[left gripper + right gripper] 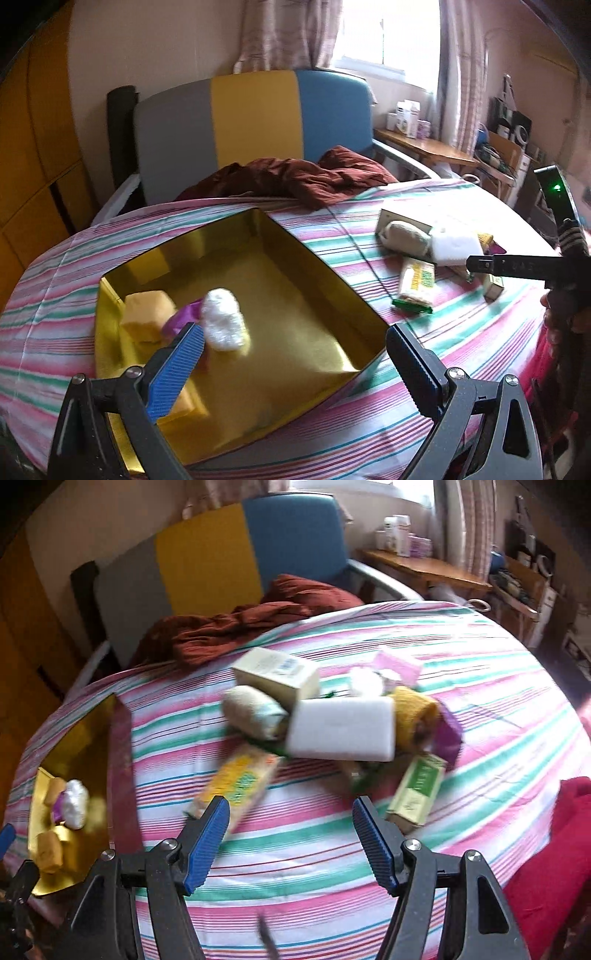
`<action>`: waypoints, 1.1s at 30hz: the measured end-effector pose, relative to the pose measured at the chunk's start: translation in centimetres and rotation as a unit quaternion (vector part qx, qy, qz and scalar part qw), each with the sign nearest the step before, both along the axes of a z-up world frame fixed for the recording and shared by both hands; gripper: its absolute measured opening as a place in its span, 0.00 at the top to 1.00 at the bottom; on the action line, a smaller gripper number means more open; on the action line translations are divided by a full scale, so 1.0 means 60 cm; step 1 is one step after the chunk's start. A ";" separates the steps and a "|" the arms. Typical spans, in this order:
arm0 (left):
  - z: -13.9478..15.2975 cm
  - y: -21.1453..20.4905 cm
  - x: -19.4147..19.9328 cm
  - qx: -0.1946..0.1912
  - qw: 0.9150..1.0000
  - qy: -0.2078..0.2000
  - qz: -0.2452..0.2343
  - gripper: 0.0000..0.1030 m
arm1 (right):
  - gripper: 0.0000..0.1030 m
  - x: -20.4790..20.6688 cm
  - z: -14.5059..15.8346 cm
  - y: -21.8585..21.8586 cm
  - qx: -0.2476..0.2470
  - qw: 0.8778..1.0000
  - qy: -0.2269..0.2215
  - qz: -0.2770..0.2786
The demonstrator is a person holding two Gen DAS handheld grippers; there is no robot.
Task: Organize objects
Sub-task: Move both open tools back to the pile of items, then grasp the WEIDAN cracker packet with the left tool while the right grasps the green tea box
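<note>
Pink, green and white stripes under a gold tin

The bedsheet [332, 867] is striped pink, green and white; the tin [295, 295] at centre is gold inside, holding a white bundle [223, 319]. A white block [341, 729] sits mid-frame, rust-brown cloth [295, 177] above.

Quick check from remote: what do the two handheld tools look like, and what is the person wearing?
Both match: left tool and right tool have black angular frames, silver pivot screws and ribbed blue pads. The right one's body carries a green light. A dark striped sleeve shows behind it.
</note>
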State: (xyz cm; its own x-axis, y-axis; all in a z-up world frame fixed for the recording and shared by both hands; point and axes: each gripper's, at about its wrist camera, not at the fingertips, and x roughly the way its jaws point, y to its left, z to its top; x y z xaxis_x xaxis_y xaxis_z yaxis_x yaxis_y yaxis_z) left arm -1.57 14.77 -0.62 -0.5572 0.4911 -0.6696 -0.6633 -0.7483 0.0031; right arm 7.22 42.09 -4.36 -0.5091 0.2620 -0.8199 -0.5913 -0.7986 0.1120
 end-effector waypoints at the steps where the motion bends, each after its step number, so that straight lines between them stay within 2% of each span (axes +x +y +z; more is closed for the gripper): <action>1: 0.000 0.006 0.001 -0.001 1.000 0.000 -0.004 0.03 | 0.32 0.003 0.000 0.002 0.003 1.000 -0.002 -0.003; 8: 0.004 0.060 0.015 -0.011 0.998 0.012 -0.053 0.03 | 0.32 0.020 -0.008 0.023 0.013 1.000 -0.016 -0.023; 15: -0.003 0.133 0.023 -0.034 0.993 0.012 -0.112 0.03 | 0.32 0.031 -0.002 0.051 0.004 0.999 -0.011 -0.031; 21: -0.015 0.196 0.014 -0.051 0.987 -0.003 -0.153 0.04 | 0.32 0.074 -0.015 0.125 -0.083 0.991 0.022 -0.105; 24: -0.024 0.228 0.005 -0.062 0.983 -0.014 -0.169 0.04 | 0.32 0.083 -0.024 0.141 -0.124 0.985 0.039 -0.117; 33: -0.076 0.329 -0.023 -0.118 0.972 -0.071 -0.189 0.12 | 0.32 0.098 -0.025 0.157 -0.159 0.975 0.087 -0.129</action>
